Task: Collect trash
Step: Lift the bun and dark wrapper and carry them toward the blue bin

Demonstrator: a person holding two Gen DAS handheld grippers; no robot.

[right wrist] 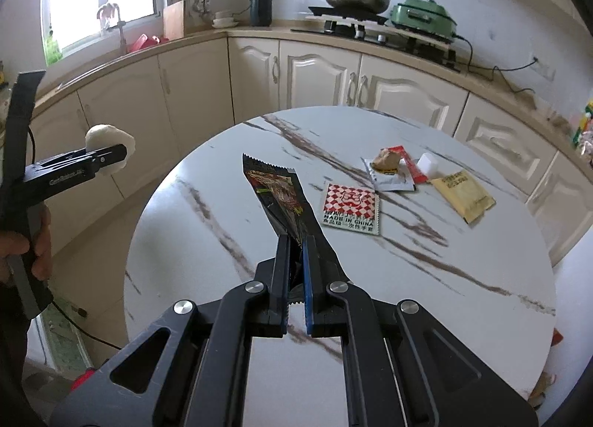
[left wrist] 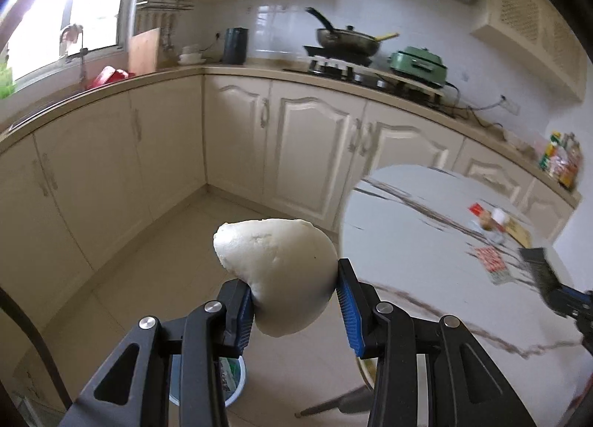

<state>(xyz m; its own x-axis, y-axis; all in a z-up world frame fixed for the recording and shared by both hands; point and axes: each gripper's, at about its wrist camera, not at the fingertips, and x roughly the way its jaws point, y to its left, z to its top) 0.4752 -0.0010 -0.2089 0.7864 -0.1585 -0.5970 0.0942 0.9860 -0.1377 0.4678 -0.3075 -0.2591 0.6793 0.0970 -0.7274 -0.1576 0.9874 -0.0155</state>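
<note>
My left gripper (left wrist: pixel 294 288) is shut on a white steamed bun (left wrist: pixel 278 271), held over the kitchen floor left of the round marble table (left wrist: pixel 407 234). The right wrist view shows that same bun (right wrist: pixel 111 143) and left gripper (right wrist: pixel 111 154) off the table's left edge, with a hand on the handle. My right gripper (right wrist: pixel 295 242) is shut on a black snack wrapper (right wrist: pixel 278 190), lifted above the marble table (right wrist: pixel 222 242). On the table lie a red-and-white checked packet (right wrist: pixel 351 207), a yellow sachet (right wrist: pixel 463 195), and a small heap of wrappers with a brown scrap (right wrist: pixel 393 167).
A bin with a blue rim (left wrist: pixel 237 379) stands on the floor below the left gripper. Cream cabinets (left wrist: pixel 296 142) run along the walls, with a stove and pan (left wrist: pixel 346 42) and a green cooker (left wrist: pixel 418 66) on the counter. A chair leg (left wrist: pixel 333 403) shows under the table.
</note>
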